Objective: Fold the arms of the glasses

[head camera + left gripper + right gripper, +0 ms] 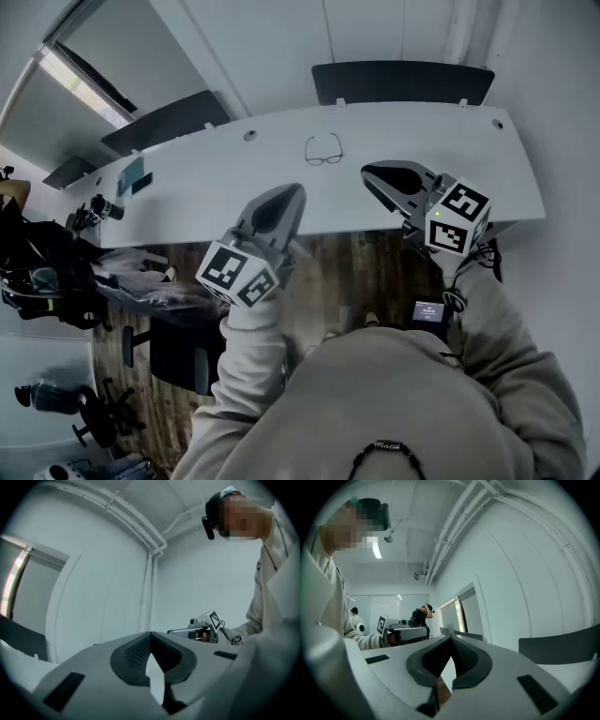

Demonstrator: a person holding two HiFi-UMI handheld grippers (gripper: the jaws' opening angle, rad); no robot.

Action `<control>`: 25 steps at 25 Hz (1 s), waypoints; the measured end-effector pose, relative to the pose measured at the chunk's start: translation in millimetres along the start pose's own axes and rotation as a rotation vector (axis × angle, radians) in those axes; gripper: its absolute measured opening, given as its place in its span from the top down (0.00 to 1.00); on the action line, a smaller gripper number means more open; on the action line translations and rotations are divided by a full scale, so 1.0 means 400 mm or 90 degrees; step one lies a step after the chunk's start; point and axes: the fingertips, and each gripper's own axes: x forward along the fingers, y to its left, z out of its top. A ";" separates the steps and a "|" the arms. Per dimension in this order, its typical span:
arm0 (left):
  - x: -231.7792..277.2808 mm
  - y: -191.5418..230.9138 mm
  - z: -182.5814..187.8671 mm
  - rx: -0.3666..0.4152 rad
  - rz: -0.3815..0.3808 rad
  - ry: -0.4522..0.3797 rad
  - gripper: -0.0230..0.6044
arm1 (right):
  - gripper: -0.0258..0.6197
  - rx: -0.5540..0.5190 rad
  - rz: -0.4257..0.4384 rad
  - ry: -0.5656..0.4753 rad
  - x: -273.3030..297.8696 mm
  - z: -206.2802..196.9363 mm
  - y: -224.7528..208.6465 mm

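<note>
One pair of glasses (323,150) on white counter (206,187), mid-counter, nearer far edge. Thin dark frame, lenses toward person, both arms spread open, pointing away. Two grippers, both level above near edge, well short of glasses. Left gripper (298,191): jaws pressed together, nothing between. Right gripper (367,173): same, jaws pressed together, empty. Glasses sit between the two grippers' lines, untouched.

A long white desk (450,159) runs across the room. A dark chair back (403,82) stands behind its far edge, and another (164,122) further left. A small blue item (131,175) lies near the desk's left end. Below are wood floor (347,267), a black office chair (178,356) and crumpled clear plastic (141,277).
</note>
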 end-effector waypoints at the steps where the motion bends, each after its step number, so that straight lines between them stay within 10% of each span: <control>1: 0.000 0.001 0.000 0.001 0.001 0.000 0.96 | 0.93 0.003 -0.002 -0.002 0.000 0.002 -0.001; 25: 0.018 0.000 -0.104 -0.028 0.011 0.059 0.96 | 0.93 0.008 0.029 0.038 -0.016 -0.068 -0.087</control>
